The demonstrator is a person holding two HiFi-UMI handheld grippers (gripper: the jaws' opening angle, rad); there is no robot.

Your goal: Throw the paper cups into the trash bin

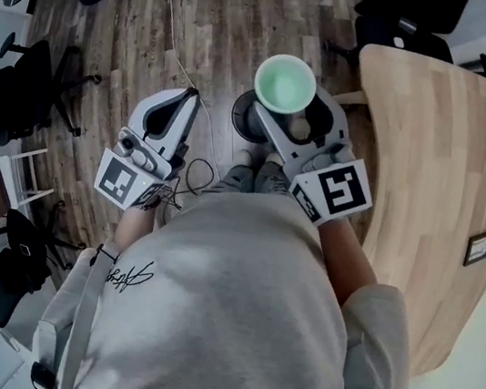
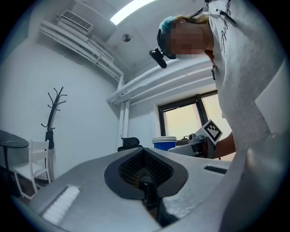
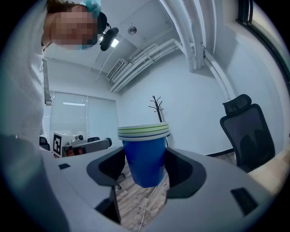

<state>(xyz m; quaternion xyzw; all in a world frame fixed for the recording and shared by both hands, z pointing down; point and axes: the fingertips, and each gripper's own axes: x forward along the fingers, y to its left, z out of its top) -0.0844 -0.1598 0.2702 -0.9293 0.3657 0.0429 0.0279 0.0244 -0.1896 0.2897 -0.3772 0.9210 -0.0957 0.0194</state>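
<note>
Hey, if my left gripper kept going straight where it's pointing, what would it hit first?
Probably nothing near: the shut, empty left gripper points into open room, toward a black office chair by the far white wall. The stack of blue paper cups sits just right of that line.

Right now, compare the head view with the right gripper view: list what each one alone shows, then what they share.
Head view only: the green inside of the paper cups, a dark round container under them, likely the trash bin, and the wooden table on the right.
Right gripper view only: the cups' blue outer wall and stacked rims, a coat stand, and the ceiling.
Shared: the right gripper clamping the cups, the left gripper beside it, and the wood floor.
</note>
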